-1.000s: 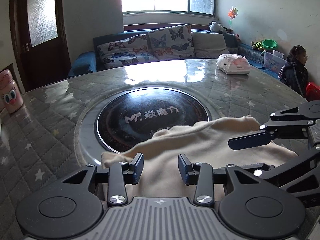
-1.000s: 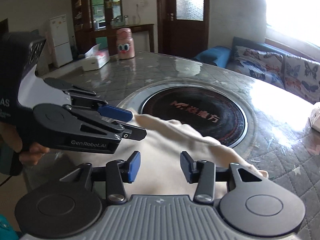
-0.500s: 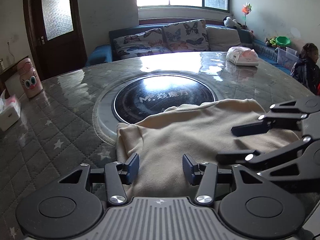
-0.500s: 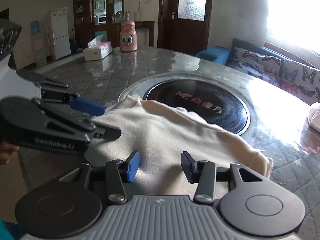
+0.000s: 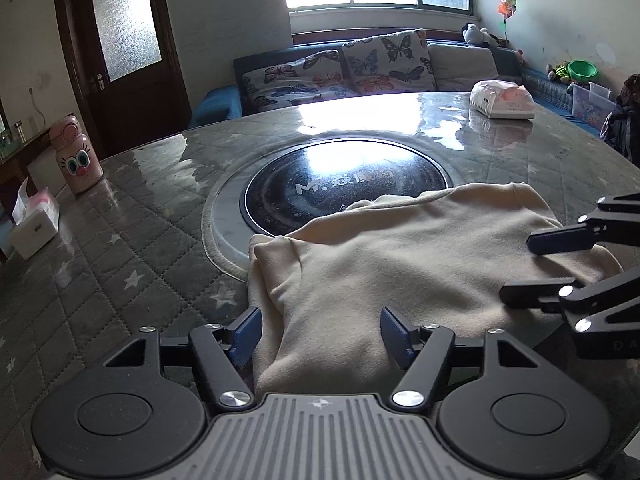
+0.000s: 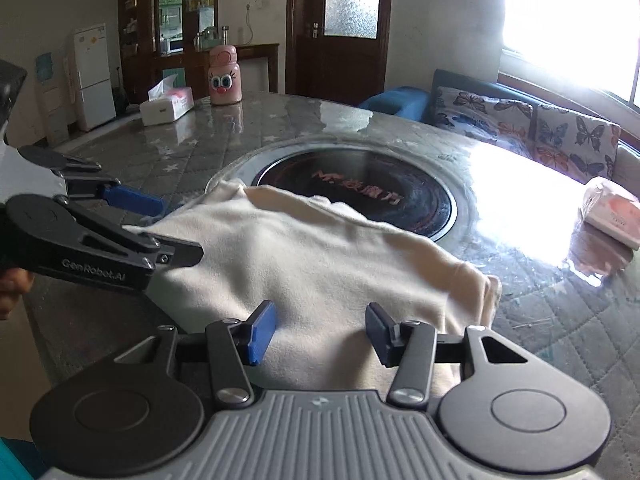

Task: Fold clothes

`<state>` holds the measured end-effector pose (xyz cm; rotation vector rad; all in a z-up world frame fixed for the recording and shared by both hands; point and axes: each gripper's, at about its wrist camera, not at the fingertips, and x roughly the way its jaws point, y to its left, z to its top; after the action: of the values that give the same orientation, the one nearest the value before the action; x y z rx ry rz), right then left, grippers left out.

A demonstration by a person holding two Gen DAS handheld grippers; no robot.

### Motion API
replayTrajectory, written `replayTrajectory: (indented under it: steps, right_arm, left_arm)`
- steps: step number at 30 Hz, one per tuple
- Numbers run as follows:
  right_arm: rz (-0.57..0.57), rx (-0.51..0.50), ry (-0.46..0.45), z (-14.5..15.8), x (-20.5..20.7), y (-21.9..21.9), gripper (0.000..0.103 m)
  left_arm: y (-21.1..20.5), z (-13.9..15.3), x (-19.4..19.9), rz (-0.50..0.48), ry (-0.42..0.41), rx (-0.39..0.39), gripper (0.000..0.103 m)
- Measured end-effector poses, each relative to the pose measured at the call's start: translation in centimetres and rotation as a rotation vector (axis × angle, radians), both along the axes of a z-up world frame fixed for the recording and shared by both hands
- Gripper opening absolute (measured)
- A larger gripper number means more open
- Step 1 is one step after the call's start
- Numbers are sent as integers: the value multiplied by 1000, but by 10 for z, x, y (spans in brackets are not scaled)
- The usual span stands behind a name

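A cream garment lies folded on the quilted grey table, its far edge over the round black hotplate. My left gripper hovers at the garment's near left corner with its jaws opening; cloth lies between the fingers but the pads do not press it. My right gripper is over the near right part of the garment, jaws also opening, pads clear of the cloth. Each gripper shows in the other's view: the right gripper and the left gripper.
A pink cartoon bottle and a white tissue box stand at the table's far left. A white tissue pack lies at the far right. A sofa runs behind the table, and a person sits at the right.
Both grippers drew back toward the near table edge. The left jaws widened clearly, the right ones slightly. The garment now lies flatter on the table.
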<state>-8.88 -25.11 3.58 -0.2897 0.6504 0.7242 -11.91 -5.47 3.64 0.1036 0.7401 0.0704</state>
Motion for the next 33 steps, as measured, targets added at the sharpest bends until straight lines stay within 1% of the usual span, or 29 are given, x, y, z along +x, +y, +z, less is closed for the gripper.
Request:
replayTrajectory:
  steps: [5, 10, 16, 22, 26, 28, 29, 31, 33]
  right_arm:
    - [-19, 9, -19, 6, -4, -13, 53]
    - [-47, 13, 16, -6, -1, -26, 54]
    - [-41, 38, -7, 3, -5, -28, 54]
    - [-45, 34, 16, -9, -3, -31, 55]
    - [-38, 44, 3, -3, -4, -30, 57]
    - [-38, 54, -6, 1, -4, -30, 61]
    - [-40, 58, -10, 2, -4, -30, 65]
    - [-44, 67, -19, 6, -3, -31, 68]
    - [-48, 78, -24, 8, -2, -32, 73]
  left_arm:
    - [-1, -1, 1, 6, 3, 7, 72]
    - [-2, -2, 3, 10, 7, 14, 75]
    - [-3, -3, 5, 18, 12, 24, 79]
    - [-2, -4, 7, 29, 14, 26, 83]
    - [-1, -5, 8, 35, 16, 27, 87]
    - [0, -5, 8, 39, 17, 27, 89]
    - [0, -6, 9, 40, 17, 27, 90]
    - [0, -6, 9, 43, 18, 27, 92]
    - [2, -5, 10, 44, 17, 25, 94]
